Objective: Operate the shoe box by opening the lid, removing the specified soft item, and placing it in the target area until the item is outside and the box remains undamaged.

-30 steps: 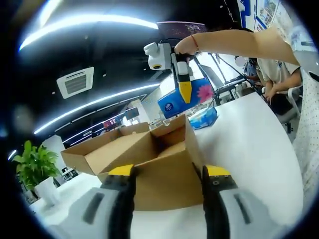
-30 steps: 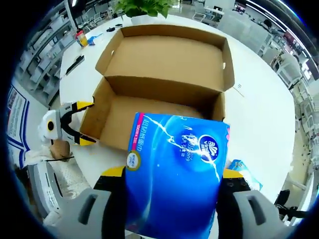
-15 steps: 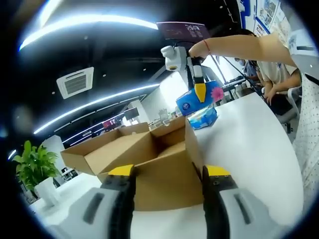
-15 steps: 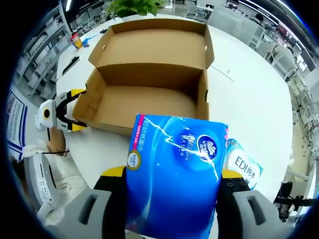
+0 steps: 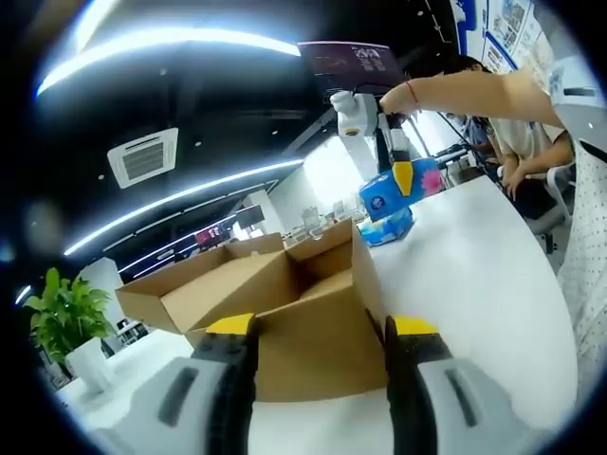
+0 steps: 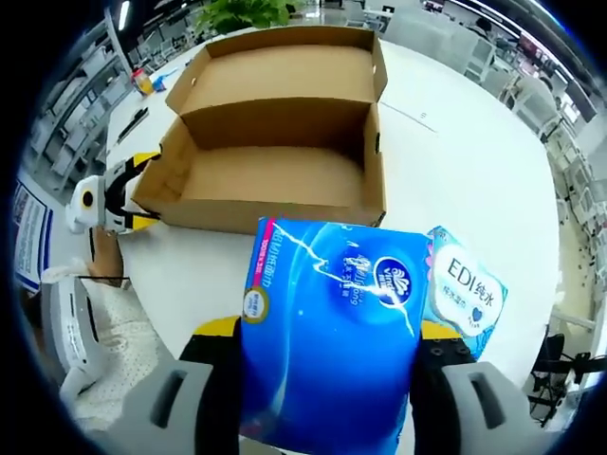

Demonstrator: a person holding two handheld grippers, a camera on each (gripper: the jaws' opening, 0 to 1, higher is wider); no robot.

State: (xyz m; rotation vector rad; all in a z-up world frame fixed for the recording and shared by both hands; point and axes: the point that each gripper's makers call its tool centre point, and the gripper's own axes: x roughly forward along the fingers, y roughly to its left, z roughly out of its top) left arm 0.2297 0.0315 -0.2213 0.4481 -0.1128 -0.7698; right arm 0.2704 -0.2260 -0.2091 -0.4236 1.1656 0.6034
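The right gripper (image 6: pixel 322 355), jaws clamped on the blue tissue pack (image 6: pixel 330 351), hangs beyond the open shoe box (image 6: pixel 275 161); next, I judge, set it on the bench (image 6: pixel 455 180) beside the lighter EDI pack (image 6: pixel 467 299), while the left gripper (image 5: pixel 321 334) holds its jaws apart before the box.

**Hidden and cut off**

The blue tissue pack (image 6: pixel 327 341) covers the gap between the right tongs (image 6: pixel 327 346), and its lower end runs past the picture's edge. It overlaps the EDI pack (image 6: pixel 465 299). In the left gripper view, the shoe box (image 5: pixel 285 318) floor is hidden behind its wall.
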